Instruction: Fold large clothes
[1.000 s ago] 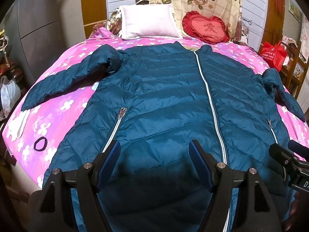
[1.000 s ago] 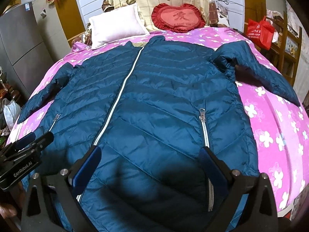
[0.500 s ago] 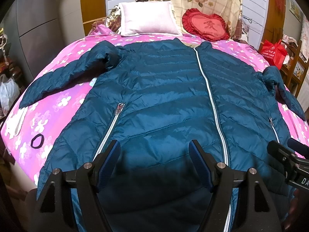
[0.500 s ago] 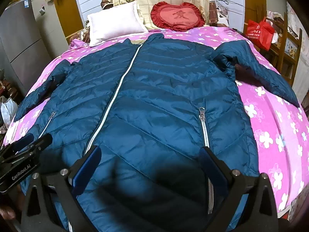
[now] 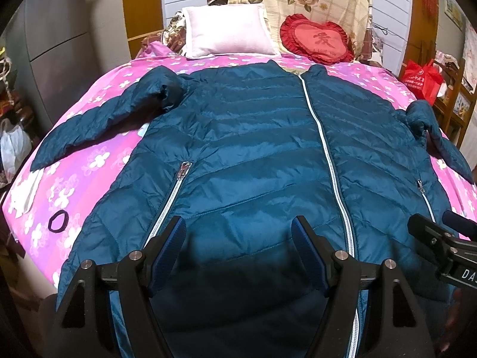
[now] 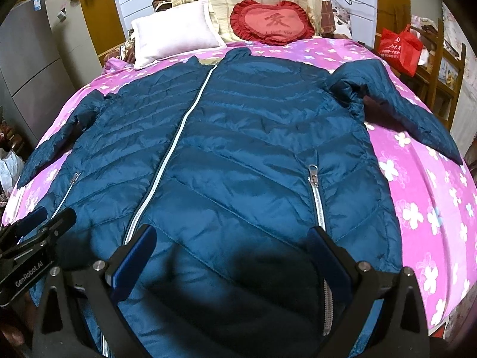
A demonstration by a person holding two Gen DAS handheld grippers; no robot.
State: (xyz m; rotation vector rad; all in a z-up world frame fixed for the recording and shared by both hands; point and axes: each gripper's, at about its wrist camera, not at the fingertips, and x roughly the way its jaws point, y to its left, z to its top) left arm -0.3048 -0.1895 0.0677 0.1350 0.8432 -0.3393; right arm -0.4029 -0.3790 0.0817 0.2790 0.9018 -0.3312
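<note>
A large teal quilted puffer jacket (image 5: pixel 253 155) lies flat, front up and zipped, on a pink flowered bed; it also shows in the right wrist view (image 6: pixel 238 149). Its left sleeve (image 5: pixel 98 119) and right sleeve (image 6: pixel 396 101) spread out to the sides. My left gripper (image 5: pixel 238 232) is open and empty, held above the hem left of the centre zip. My right gripper (image 6: pixel 232 244) is open and empty, above the hem right of the zip. Each gripper shows at the edge of the other's view.
The pink bedspread (image 5: pixel 89 179) carries a black hair tie (image 5: pixel 58 221) at the left. A white pillow (image 5: pixel 226 31) and red heart cushion (image 5: pixel 319 41) lie at the head. A red bag (image 6: pixel 399 47) and wooden shelves stand right, a grey cabinet (image 5: pixel 56 47) left.
Both grippers have pulled back and risen slightly over the hem, so more of the jacket and bed shows. The jaws stay open. The jacket has not moved.
</note>
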